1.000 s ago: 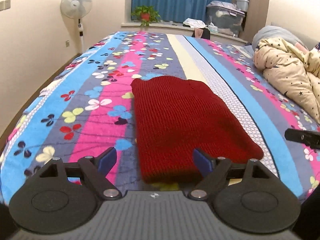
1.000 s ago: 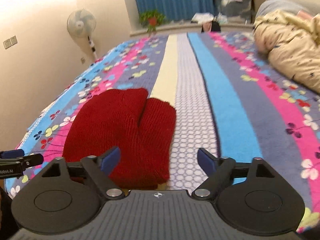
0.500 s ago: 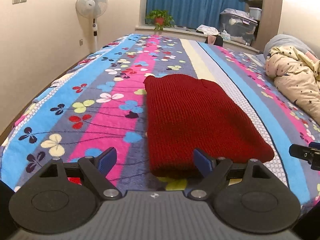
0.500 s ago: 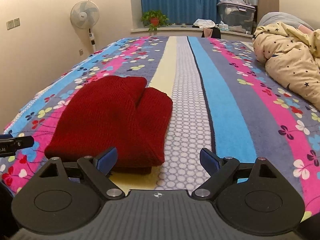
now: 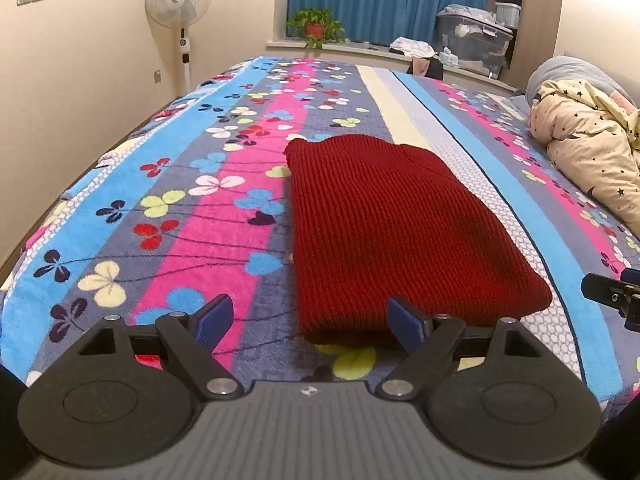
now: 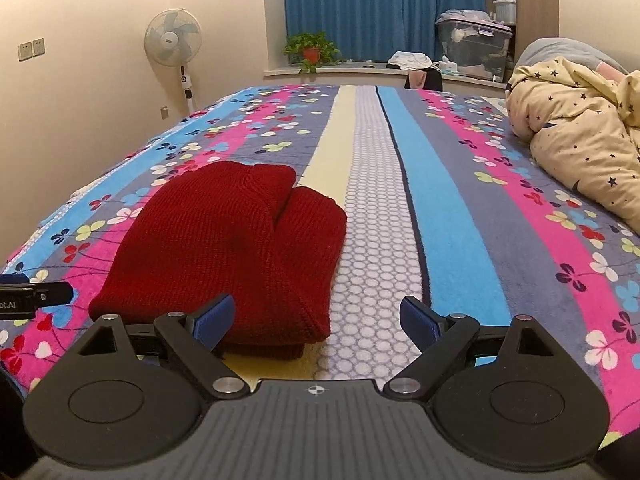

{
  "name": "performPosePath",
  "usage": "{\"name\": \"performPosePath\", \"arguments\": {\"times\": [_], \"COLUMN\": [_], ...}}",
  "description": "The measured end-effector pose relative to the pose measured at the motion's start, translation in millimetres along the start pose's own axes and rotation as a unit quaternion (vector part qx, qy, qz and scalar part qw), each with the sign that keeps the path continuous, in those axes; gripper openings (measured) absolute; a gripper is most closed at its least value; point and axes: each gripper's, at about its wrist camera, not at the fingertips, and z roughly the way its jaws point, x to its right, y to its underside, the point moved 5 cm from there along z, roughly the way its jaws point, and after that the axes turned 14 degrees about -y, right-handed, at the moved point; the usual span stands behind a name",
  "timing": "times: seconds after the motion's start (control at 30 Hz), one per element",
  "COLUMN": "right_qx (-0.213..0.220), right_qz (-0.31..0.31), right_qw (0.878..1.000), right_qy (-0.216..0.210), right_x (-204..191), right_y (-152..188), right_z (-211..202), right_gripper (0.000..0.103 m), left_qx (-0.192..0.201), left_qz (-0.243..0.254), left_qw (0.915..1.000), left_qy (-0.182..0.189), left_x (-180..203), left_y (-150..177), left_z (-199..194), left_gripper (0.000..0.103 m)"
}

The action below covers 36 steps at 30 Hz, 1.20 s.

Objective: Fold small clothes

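A dark red knitted garment [image 5: 392,220] lies folded flat on the striped flowered bedspread [image 5: 200,208]. In the right wrist view the garment [image 6: 232,248] lies left of centre, its far end in two rounded lobes. My left gripper [image 5: 310,322] is open and empty, just short of the garment's near edge, its right finger over the near corner. My right gripper [image 6: 318,320] is open and empty at the garment's near right corner. The tip of the right gripper shows at the right edge of the left wrist view [image 5: 612,294].
A bunched cream star-print duvet [image 6: 580,144] lies on the right side of the bed. A standing fan [image 5: 178,8] stands by the left wall. A potted plant [image 5: 316,28] and a storage box [image 5: 472,36] sit on the window ledge behind.
Both grippers have drawn back and up from the garment, so more of the room shows. Both stay open. The garment has not moved.
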Motion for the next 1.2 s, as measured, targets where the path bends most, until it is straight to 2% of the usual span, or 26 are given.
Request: {"name": "performPosePath", "arguments": {"times": [0.77, 1.2], "right_qx": [-0.004, -0.011], "right_qz": [-0.005, -0.010], "right_qw": [1.000, 1.000], "right_qy": [0.003, 0.002], "right_x": [-1.8, -2.9], "right_y": [2.5, 3.4], "right_z": [0.4, 2.0], "right_gripper": [0.090, 0.090], "left_qx": [0.008, -0.002], "left_qz": [0.014, 0.008], "left_qw": [0.9998, 0.9999], "left_qy": [0.010, 0.012], "left_x": [5.7, 2.7], "left_y": [2.4, 3.7], "left_z": [-1.3, 1.3], "left_gripper": [0.088, 0.088]}}
